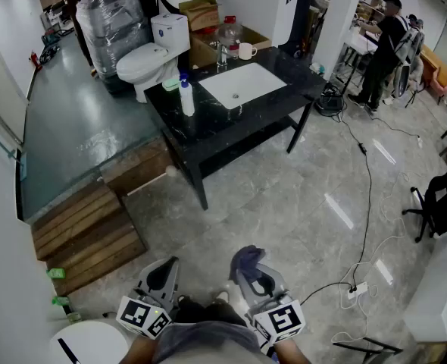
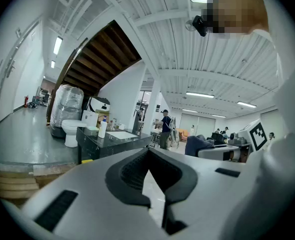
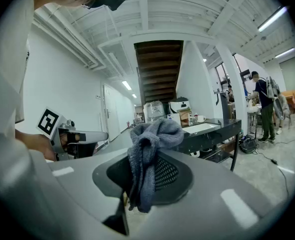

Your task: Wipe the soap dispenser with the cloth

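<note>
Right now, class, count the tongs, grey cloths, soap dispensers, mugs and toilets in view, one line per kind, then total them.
Tongs: 2, left tongs and right tongs
Grey cloth: 1
Soap dispenser: 1
Mug: 1
Toilet: 1
Total: 6

the cloth (image 3: 150, 154) is soft, matt grey fabric. the counter (image 1: 208, 123) is glossy black, perhaps stone, and the steps (image 1: 87, 233) are bare, slatted wood.

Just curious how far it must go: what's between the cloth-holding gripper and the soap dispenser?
Only bare floor, then the black counter bearing the soap dispenser; the head view shows it.
</note>
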Motion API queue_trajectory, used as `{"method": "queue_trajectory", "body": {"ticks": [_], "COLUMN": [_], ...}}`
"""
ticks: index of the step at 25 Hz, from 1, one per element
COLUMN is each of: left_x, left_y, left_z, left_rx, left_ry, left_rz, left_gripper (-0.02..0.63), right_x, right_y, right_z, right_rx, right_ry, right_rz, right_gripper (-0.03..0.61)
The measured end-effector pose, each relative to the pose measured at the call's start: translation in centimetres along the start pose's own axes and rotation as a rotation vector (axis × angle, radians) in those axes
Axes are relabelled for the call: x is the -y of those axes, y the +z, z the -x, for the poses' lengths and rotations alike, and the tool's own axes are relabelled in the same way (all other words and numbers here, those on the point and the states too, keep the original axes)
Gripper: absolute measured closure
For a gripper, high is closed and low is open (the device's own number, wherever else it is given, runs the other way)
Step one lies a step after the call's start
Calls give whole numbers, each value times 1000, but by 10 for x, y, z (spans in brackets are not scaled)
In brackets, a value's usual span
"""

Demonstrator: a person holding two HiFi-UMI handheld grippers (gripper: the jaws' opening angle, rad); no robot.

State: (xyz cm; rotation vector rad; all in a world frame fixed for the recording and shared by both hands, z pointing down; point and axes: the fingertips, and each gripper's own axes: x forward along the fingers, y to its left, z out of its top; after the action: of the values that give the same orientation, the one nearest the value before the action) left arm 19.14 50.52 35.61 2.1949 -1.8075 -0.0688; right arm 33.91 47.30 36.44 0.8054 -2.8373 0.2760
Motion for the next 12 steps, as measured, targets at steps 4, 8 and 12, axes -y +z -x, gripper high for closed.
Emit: {"method": "queue_trajectory", "body": {"ticks": [4, 8, 12], "left_x": [-1, 0, -3], "left_y": [4, 8, 10], "left_z": [-9, -14, -16], "left_rx": [-20, -17, -22], "left_ry": [-13, -7, 4], "left_rz": [-27, -27, -32], "left_gripper": [607, 607, 607], "right_x": [1, 6, 11], "right_y": [1, 0, 0], "right_z": [-5, -8, -14], "right_rx": [12, 8, 10], "right_ry": [-5, 4, 8], "right_rz": [-13, -18, -39], "right_gripper": [514, 514, 511]}}
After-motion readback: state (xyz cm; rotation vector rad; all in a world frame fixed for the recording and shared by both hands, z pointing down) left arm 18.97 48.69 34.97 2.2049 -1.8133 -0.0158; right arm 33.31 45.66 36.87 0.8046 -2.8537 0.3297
